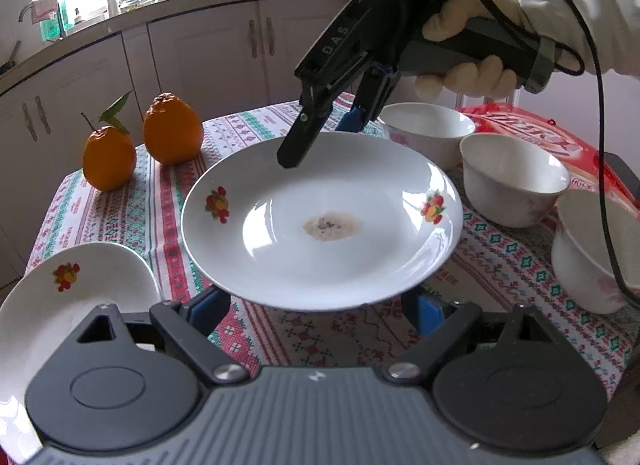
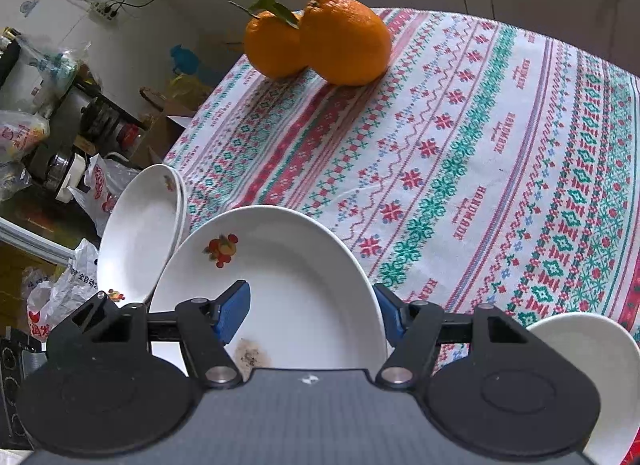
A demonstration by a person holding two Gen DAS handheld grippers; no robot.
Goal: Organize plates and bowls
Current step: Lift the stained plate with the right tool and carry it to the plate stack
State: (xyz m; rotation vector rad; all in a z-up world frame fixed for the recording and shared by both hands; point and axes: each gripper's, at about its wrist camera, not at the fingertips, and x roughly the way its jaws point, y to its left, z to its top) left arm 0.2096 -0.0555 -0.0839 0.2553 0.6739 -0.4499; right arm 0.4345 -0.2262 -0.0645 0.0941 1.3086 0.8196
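A white plate [image 1: 320,221] with fruit decals and a brownish stain in its middle hangs slightly above the patterned tablecloth [image 1: 320,337]. My right gripper [image 1: 320,141] is shut on its far rim, one finger above the plate and one blue pad below. In the right wrist view the same plate [image 2: 304,265] sits between the jaws of the right gripper [image 2: 310,313]. My left gripper [image 1: 318,307] stands open at the plate's near rim, which covers its fingertips; I cannot tell whether they touch it. Two stacked plates [image 1: 72,305] [image 2: 140,233] rest at the table's edge.
Three white bowls [image 1: 428,133] [image 1: 516,181] [image 1: 592,253] stand on the right, before a red packet [image 1: 540,137]. Two oranges [image 1: 108,157] [image 1: 172,133] sit at the far left. A gloved hand [image 1: 464,77] holds the right gripper. Kitchen cabinets [image 1: 224,57] lie beyond.
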